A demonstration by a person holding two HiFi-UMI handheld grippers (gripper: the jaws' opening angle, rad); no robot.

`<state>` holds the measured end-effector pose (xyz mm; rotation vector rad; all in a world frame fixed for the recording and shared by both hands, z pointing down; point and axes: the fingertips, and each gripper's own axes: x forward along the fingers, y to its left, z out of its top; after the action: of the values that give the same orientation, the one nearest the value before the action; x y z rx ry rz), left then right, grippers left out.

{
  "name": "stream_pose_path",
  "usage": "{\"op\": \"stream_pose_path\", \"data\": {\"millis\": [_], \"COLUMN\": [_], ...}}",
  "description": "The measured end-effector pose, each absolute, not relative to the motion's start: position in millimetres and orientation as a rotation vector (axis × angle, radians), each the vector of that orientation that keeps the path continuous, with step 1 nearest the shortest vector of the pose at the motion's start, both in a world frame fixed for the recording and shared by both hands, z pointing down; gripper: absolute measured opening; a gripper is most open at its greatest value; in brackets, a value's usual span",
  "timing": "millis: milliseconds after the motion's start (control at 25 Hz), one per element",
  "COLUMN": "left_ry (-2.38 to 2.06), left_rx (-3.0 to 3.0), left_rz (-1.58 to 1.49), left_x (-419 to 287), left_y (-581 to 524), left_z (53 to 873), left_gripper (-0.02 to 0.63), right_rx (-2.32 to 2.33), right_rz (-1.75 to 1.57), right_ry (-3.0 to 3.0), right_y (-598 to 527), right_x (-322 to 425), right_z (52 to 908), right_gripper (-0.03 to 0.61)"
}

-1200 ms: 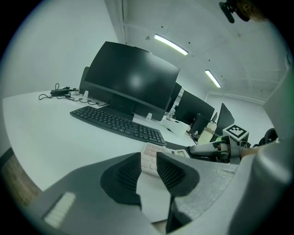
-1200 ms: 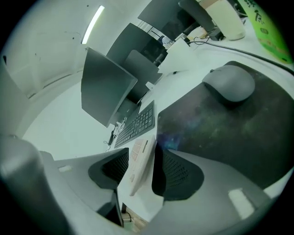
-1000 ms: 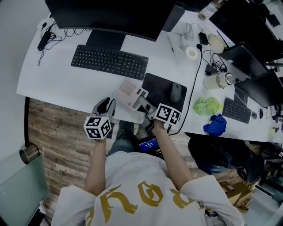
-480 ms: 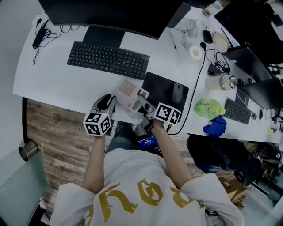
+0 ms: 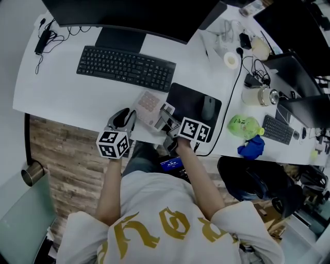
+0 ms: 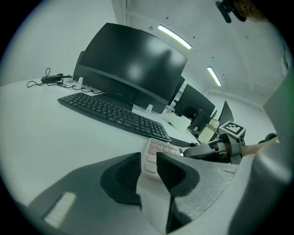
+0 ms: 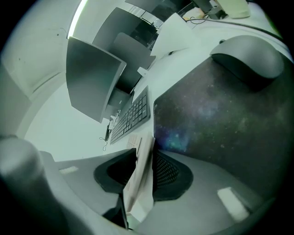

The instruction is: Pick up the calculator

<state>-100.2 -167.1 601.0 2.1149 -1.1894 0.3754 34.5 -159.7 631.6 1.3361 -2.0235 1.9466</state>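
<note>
The white table (image 5: pixel 62 87) fills most of what I see, curving away from me with its front edge right at my lap. A dark monitor (image 5: pixel 129 15) stands along its far side, and a black keyboard (image 5: pixel 126 68) lies in front of the monitor's foot. To the right of the keyboard's end lies a black mouse pad (image 5: pixel 188 103), close to the table's front edge.

Both my arms reach to the spot between keyboard and mouse pad. My left gripper (image 6: pixel 148 167) comes in from the left, pointing down and forward. Its jaws stand narrow, with the near corner of the calculator (image 5: pixel 150 105) between them and the ribbed pads close against it on either side. My right gripper (image 7: pixel 146 163) comes in from the right, over the mouse pad's near left corner. It is rolled onto its side, so one jaw sits over the calculator and one under it. Those jaws have just been closing, and the pads now clamp the calculator's flat body, which I see edge-on between them.

The calculator is pale with rows of light keys. It sits at the table's front edge, just beside the mouse pad's left side and just below the keyboard's right end. I cannot tell whether it has left the table.

A grey mouse (image 5: pixel 208 108) rests on the right part of the mouse pad.
</note>
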Motion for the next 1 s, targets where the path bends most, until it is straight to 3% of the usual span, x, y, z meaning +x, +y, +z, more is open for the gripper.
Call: {"op": "stream_pose_path", "data": {"millis": [1000], "left_ry": [-1.184], "left_rx": [2.124], "left_rz": [0.308], "left_x": [-107], "left_y": [-171], "left_z": [595], "left_gripper": [0.084], "right_rx": [1.313], "right_rz": [2.22], "right_ry": [-2.058], "right_y": [-157], "right_x": [36], "right_z": [619], "right_gripper": [0.107]}}
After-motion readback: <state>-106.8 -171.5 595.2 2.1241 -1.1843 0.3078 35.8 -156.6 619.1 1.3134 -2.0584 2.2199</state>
